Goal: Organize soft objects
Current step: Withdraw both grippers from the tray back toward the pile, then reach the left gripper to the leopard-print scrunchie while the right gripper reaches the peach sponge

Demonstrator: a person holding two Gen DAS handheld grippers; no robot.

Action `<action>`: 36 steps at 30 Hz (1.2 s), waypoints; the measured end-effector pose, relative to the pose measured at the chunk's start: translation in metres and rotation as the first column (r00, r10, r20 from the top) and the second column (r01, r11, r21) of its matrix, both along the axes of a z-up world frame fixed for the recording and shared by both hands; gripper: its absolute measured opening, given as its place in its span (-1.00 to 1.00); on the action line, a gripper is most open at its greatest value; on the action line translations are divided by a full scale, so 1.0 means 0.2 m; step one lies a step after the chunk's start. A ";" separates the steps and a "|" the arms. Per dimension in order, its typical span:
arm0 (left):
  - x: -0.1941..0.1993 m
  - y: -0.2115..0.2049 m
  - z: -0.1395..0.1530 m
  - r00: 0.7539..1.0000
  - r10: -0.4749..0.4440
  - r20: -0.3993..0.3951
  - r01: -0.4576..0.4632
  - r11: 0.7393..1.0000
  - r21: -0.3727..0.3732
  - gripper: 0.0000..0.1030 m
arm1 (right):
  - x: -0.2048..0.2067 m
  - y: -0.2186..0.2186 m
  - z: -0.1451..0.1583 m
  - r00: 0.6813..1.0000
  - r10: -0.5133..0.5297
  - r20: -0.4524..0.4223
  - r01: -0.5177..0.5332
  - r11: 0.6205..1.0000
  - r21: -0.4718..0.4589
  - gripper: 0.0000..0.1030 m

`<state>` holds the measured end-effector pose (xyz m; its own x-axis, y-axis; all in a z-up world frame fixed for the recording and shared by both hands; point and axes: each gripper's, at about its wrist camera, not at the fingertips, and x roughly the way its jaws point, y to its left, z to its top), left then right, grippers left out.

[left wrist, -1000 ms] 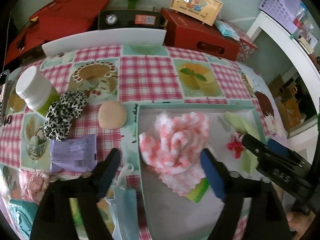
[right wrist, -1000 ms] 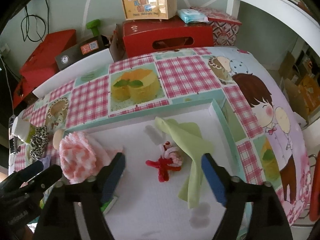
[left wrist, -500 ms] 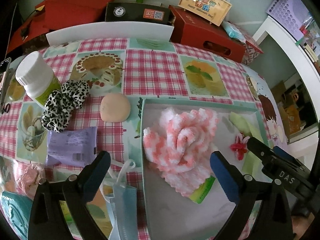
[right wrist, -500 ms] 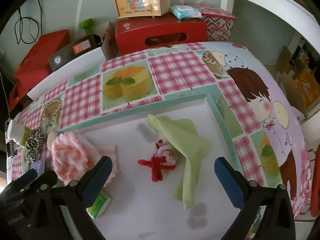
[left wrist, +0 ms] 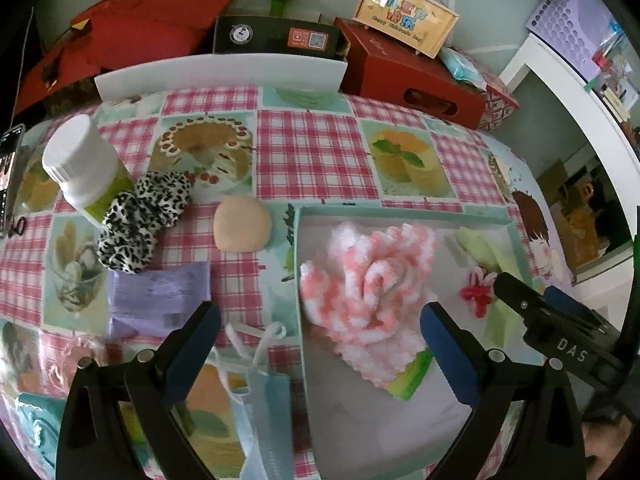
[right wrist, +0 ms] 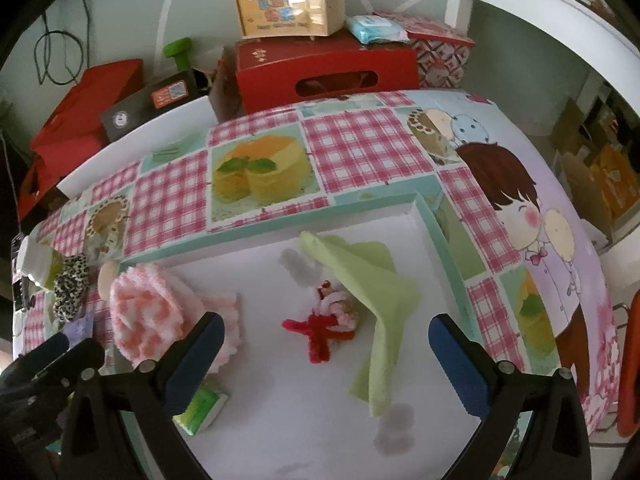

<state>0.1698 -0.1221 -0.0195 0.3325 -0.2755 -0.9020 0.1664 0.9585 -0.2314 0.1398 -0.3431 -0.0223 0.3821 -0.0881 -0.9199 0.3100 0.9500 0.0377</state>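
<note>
On the desk (left wrist: pixel 312 152) with its checked cloth, the shallow tray (right wrist: pixel 448 248) holds a pink-and-white knitted cloth (left wrist: pixel 368 284) bunched at its left end, a green cloth (right wrist: pixel 376 300) whose long axis runs from the tray's far edge toward the camera, and between them a small red-and-pink yarn bow (right wrist: pixel 320 328) lying flat. Left of the tray lie a leopard scrunchie (left wrist: pixel 140 220), a peach round pad (left wrist: pixel 242 224), a purple packet (left wrist: pixel 160 296) and a blue face mask (left wrist: pixel 264 412). The left tool (left wrist: pixel 320 340) hovers spread wide over the tray's left edge and the right tool (right wrist: pixel 326 348) hovers spread wide above the bow, both holding nothing.
</note>
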 end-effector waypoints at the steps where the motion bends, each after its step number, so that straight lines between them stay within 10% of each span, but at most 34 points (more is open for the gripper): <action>1: 0.00 0.01 0.00 1.000 0.001 -0.003 -0.001 1.000 -0.004 0.94 | 0.00 0.01 0.01 1.000 0.005 0.004 -0.005 1.000 0.000 1.00; 15: 0.03 0.32 0.06 0.992 0.125 0.005 -0.125 0.991 0.057 0.94 | 0.01 0.08 0.04 0.998 0.054 0.010 -0.054 0.999 -0.007 1.00; 36: 0.00 0.95 0.02 0.902 0.428 -0.046 -0.427 0.903 0.038 0.93 | 0.08 0.61 0.06 0.945 0.324 0.051 -0.326 0.944 0.044 1.00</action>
